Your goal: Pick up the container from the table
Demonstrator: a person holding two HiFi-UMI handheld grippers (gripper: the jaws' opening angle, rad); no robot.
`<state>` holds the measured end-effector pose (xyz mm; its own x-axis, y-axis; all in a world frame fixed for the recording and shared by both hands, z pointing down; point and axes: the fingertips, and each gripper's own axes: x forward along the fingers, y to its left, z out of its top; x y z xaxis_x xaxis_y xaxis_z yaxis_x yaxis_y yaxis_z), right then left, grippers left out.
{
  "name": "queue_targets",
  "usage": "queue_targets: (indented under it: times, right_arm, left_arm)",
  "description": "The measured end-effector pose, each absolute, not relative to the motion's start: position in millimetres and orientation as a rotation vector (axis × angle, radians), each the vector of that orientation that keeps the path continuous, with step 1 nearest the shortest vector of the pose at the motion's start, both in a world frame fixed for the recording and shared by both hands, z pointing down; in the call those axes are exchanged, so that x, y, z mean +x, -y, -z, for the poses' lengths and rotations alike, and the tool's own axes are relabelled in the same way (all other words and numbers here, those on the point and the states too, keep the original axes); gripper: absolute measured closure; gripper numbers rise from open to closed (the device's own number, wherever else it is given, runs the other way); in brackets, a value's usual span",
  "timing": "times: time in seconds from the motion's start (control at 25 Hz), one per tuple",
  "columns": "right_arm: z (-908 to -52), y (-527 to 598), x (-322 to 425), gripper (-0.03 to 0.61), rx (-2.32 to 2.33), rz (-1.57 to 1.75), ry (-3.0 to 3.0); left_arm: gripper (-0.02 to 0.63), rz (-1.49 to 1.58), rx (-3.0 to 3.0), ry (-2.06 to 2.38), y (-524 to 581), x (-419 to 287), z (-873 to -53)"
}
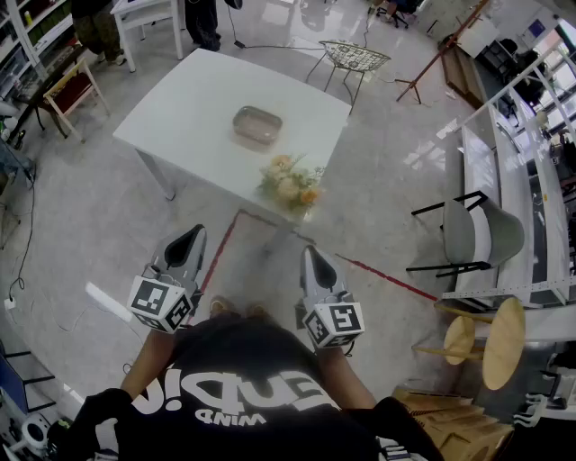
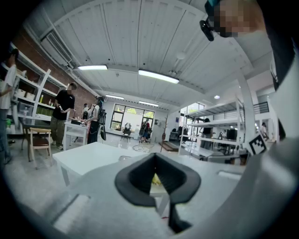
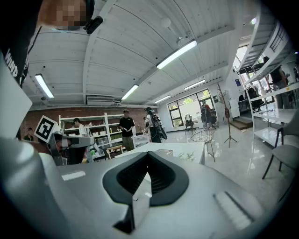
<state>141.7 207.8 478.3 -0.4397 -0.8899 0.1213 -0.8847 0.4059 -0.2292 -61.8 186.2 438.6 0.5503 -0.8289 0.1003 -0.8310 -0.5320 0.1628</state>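
Observation:
A shallow oval pinkish container (image 1: 257, 124) lies near the middle of the white table (image 1: 180, 108). A bunch of pale yellow flowers (image 1: 290, 185) sits at the table's near edge. My left gripper (image 1: 192, 236) and right gripper (image 1: 310, 256) hover side by side over the floor, well short of the table, both shut and holding nothing. In the left gripper view the shut gripper (image 2: 155, 161) points at the table, with the container (image 2: 123, 158) faint beyond it. From the right gripper view, the container (image 3: 164, 151) and flowers (image 3: 187, 156) show past the shut gripper (image 3: 148, 158).
A wire chair (image 1: 354, 57) stands behind the table. A grey chair (image 1: 481, 236), wooden stools (image 1: 490, 340) and white shelving (image 1: 504, 171) line the right side. Red tape (image 1: 387, 277) marks the floor. People stand at the far left by a small desk (image 1: 148, 18).

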Motion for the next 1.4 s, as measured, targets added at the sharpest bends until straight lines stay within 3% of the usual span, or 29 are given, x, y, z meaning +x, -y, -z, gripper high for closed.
queue_targets:
  times: [0.4,0.76,1.4]
  right_arm:
    - [-491,-195,174,0.578,-1.595,0.442,-2.553]
    - [-497,-157,158,0.578,-1.531,0.486,-2.602]
    - [-476,24,83,0.578,-1.594,0.462,-2.562]
  left_arm:
    - [0.612,0.018,2.569,1.489,-174,-50,-448]
    - [0.612,0.046,2.562,1.530,-150,-60,-439]
    - [0.612,0.064,2.609,1.398,53,-118,-436]
